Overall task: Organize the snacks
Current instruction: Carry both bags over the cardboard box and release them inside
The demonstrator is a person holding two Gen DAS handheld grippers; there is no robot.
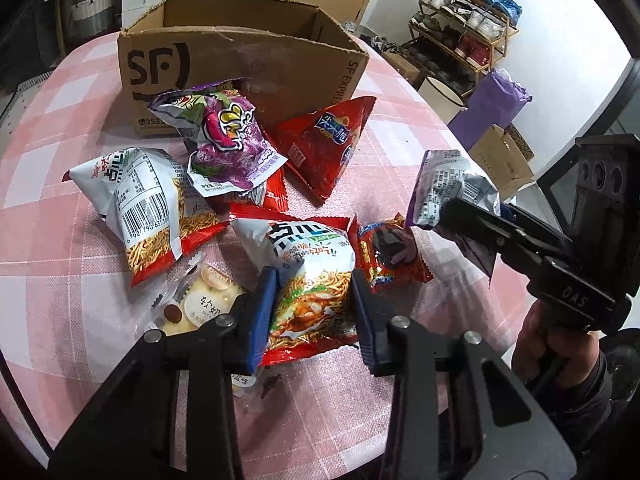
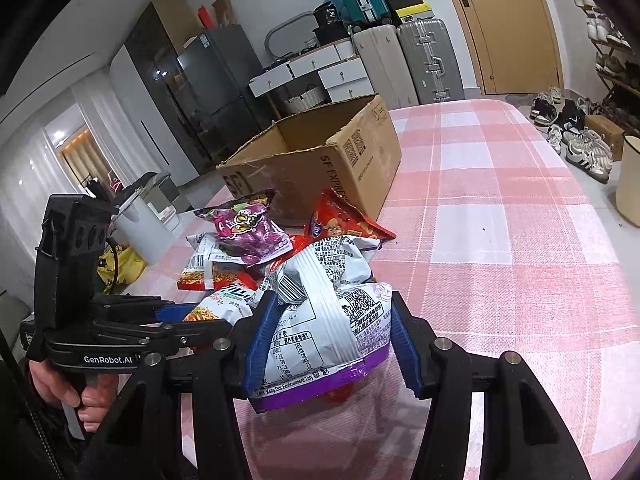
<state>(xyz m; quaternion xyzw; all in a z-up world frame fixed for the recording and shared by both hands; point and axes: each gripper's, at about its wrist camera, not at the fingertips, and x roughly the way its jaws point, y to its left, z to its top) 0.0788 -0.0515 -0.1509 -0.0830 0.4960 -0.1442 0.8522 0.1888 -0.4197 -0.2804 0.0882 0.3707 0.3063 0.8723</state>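
The left claw [image 1: 314, 312] is gripping a noodle snack bag [image 1: 308, 276] lying on the counter [image 1: 400, 168] before the cardboard box [image 1: 240, 52]. The right claw [image 2: 332, 340] is clamping a purple-and-white bag [image 2: 320, 320], holding it above the counter.

My pads [image 1: 264, 320] are blue. The cloth [image 2: 500, 240] is pink-and-white check, the box [image 1: 240, 60] brown, the far bag [image 1: 228, 140] purple, my right-hand bag [image 2: 320, 320] white and purple.

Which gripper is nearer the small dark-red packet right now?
Left. The left gripper, gripping the noodle bag, sits right beside the dark-red packet. The right gripper holds a purple-edged bag above and beyond it.
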